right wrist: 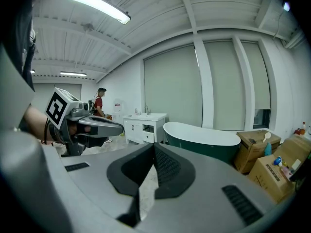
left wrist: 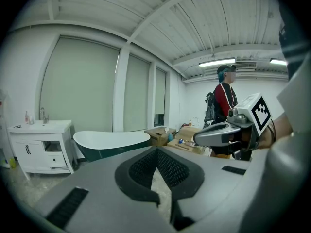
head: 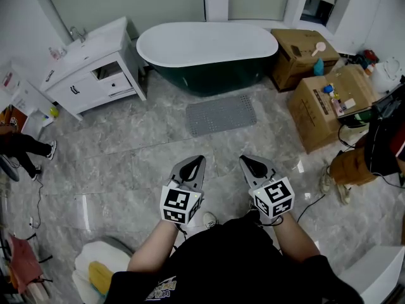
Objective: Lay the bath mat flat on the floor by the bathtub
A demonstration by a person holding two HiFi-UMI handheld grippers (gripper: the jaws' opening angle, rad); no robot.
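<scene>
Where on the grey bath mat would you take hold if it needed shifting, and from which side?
Probably a corner of the bath mat away from the bathtub, approached low from that open side. It lies flat and thin on the floor, so only an edge offers a pinch; the tub crowds the other side.

head cam: i look steeply down from head height, floor [head: 126, 163] well below | left gripper [head: 200, 160] cam: close along its jaws, near level, facing the bathtub [left wrist: 111, 140] | right gripper [head: 244, 160] cam: same heading, alongside | shared by all three: bathtub, vanity [right wrist: 145, 125], cardboard boxes [right wrist: 255, 149]
</scene>
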